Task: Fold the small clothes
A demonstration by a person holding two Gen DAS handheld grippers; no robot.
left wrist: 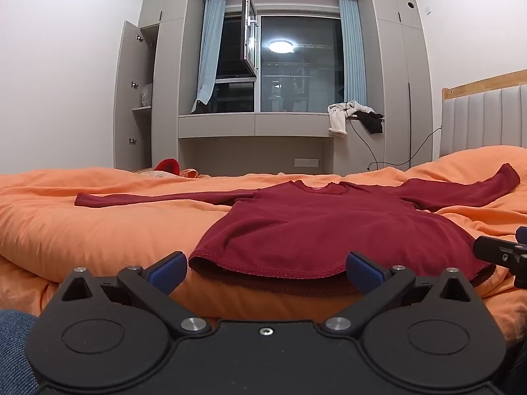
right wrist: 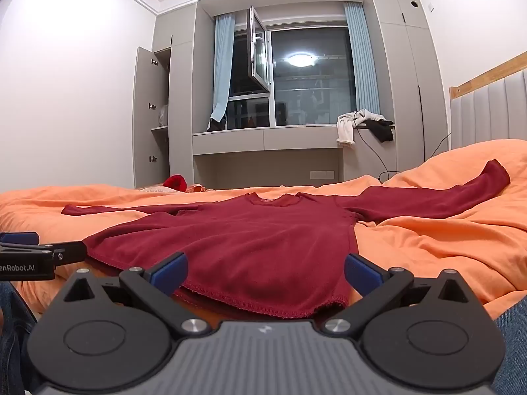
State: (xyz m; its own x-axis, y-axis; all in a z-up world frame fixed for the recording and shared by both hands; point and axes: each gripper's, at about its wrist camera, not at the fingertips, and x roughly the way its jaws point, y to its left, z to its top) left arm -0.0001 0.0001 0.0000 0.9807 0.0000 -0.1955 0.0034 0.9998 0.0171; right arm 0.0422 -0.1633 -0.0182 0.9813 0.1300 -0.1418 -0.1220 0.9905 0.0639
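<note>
An orange duvet (left wrist: 98, 223) covers the bed before a window (left wrist: 299, 62) and open wardrobe door (left wrist: 131, 98).

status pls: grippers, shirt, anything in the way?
Left hand-held gripper open, right hand-held gripper open, both at the hem, holding nothing. Red shirt flat on orange bedding, sleeves spread, unfolded. Nothing on it.

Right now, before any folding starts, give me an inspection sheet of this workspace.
Surface: orange duvet, rumpled.
Job's things: dark red long-sleeved top spread flat, both sleeves out, hem nearest the grippers.
Clutter: red item at the far bed edge; white and black clothes on the window ledge.
Grippers: left gripper and right gripper, jaws open at the hem, holding nothing.
Cables: black cable hanging from the ledge.
Surroundings: wardrobe door open, window sash open.
</note>
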